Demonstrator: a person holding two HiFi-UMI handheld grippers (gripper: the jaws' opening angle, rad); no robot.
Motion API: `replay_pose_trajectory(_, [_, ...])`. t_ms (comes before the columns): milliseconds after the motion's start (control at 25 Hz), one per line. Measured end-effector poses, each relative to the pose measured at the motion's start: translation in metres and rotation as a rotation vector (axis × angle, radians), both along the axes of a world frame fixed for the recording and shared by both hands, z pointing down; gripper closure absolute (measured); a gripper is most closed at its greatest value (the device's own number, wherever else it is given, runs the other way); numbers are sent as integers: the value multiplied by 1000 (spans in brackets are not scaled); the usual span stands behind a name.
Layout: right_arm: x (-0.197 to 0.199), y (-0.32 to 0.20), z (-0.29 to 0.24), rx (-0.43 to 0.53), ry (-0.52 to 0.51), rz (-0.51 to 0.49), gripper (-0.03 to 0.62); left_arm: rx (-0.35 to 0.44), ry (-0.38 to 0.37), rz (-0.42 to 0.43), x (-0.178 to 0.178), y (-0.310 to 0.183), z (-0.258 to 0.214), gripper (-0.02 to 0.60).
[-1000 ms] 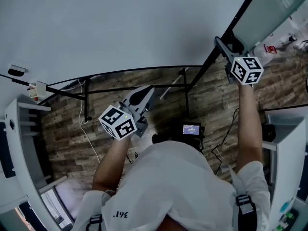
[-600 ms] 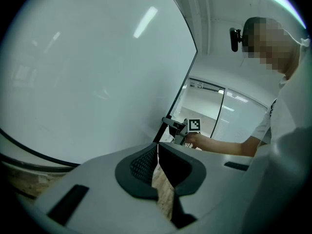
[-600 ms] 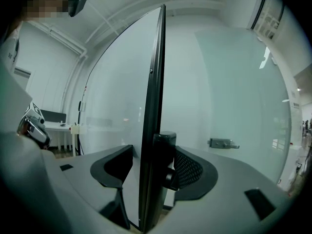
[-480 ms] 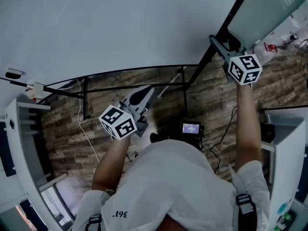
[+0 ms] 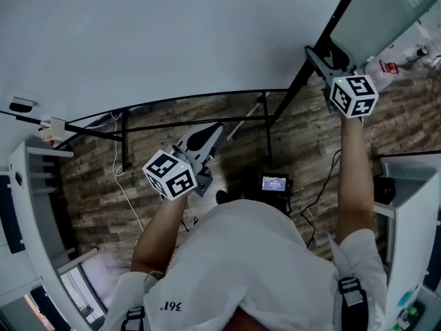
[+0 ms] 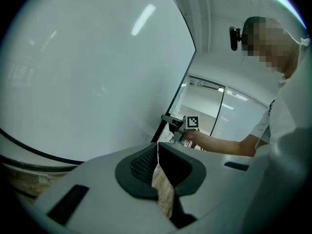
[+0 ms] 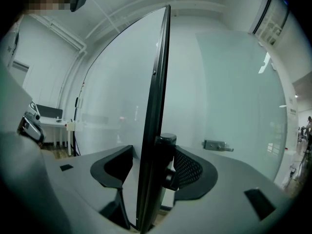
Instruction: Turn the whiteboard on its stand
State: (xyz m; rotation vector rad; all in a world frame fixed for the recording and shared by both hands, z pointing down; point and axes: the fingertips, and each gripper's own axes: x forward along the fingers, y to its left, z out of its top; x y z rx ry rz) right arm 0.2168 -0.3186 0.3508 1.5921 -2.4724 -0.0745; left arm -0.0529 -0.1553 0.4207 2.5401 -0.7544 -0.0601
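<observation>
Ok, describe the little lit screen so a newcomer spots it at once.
In the head view, find the wood-plank floor below the whiteboard. The small screen sits just ahead of the person's white shirt; it alone glows, bluish in a dark case.

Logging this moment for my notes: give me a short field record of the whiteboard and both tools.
whiteboard: on its black stand, wood floor below
right tool: open, jaws straddling the whiteboard's side frame
left tool: shut, nothing held, near the board's lower edge
</observation>
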Motion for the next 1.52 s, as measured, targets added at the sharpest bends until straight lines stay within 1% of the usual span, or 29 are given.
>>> replay_pose_trajectory(200, [17, 2, -3, -12, -2, 10, 313, -11, -4, 16, 2, -1, 3, 583])
replay_pose_trajectory(400, [17, 0, -3, 2, 16, 4, 315, -15, -4, 29, 4, -3, 5, 583])
replay_pose_trajectory(680, [36, 5, 1, 16, 2, 22, 318, -22, -4, 15, -1, -6, 12, 583])
replay_pose_trajectory(880, [47, 1, 4, 11, -3, 37, 318, -32, 1, 20, 3, -7, 16, 583])
replay_pose_trajectory(1200, [59, 1, 1, 21, -24, 65, 319, -21, -4, 2, -5, -6, 12, 583])
replay_pose_trajectory(1520, [81, -14, 3, 13, -25, 92, 321, -34, -7, -1, 0, -12, 19, 583])
